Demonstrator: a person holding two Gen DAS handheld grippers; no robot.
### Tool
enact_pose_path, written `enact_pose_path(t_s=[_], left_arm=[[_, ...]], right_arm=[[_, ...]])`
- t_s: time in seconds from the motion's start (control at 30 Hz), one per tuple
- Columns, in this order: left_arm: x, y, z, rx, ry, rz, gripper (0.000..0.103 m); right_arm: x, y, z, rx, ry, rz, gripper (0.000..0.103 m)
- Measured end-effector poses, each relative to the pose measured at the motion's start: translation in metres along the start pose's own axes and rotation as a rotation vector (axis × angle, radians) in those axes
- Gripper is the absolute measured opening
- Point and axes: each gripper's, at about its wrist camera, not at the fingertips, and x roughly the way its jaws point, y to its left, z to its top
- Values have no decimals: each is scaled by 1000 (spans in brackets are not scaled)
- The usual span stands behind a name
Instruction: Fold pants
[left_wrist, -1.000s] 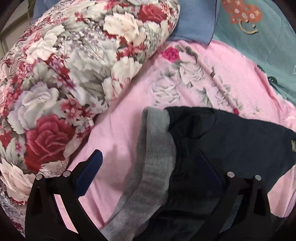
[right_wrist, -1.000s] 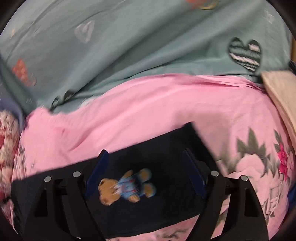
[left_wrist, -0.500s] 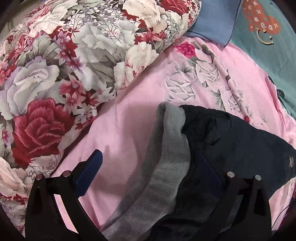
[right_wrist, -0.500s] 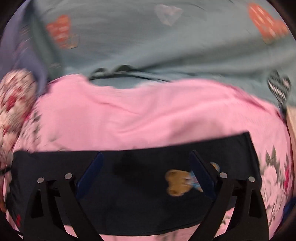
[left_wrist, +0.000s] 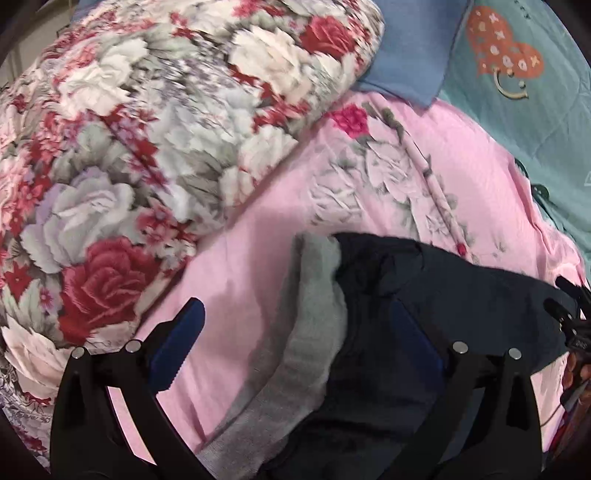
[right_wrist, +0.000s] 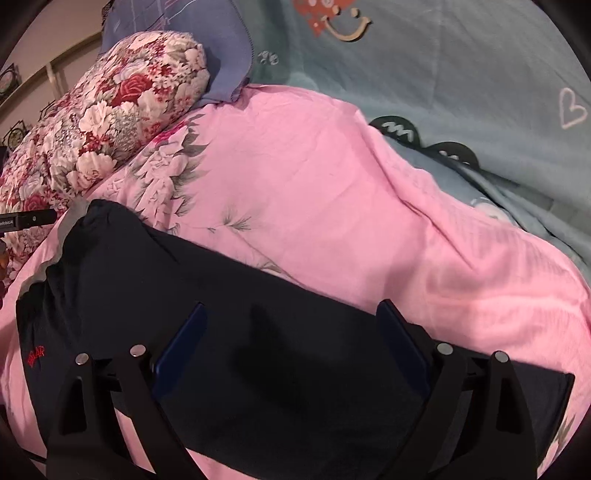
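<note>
Now | pants (right_wrist: 258, 332): dark navy, flat on pink bed sheet (right_wrist: 314, 192), grey waistband (left_wrist: 314, 314) beside floral quilt (left_wrist: 147, 147) | left tongs (left_wrist: 295, 343): spread wide over waistband, gripping nothing | right tongs (right_wrist: 291, 339): released, above the pants.

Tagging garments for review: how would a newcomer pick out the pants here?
Find the pink floral bedsheet below the teal quilt. The pants lie flat across its near side. They alone are dark navy, with a grey waistband and small red lettering.
</note>
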Motion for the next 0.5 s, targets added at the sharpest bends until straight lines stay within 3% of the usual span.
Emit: enact_pose_path(t_s=[0.1,0.2,0.3,0.4,0.5], left_arm=[[3,-16,3,83,-28,27,101],[9,-20,8,96,-39,28,101],[21,-20,14,53,-9,1,101],[30,-16,22,8,-11,24,101],[37,13,27,-173,30,25,101]], right_arm=[[8,-3,0,-53,34,-9,83],[15,-10,-2,-73,70,-24,73],[18,-17,-3,-89,80,-44,71],[21,-20,-2,-104,83,-26,71],[25,-18,-1,-137,94,-21,71]])
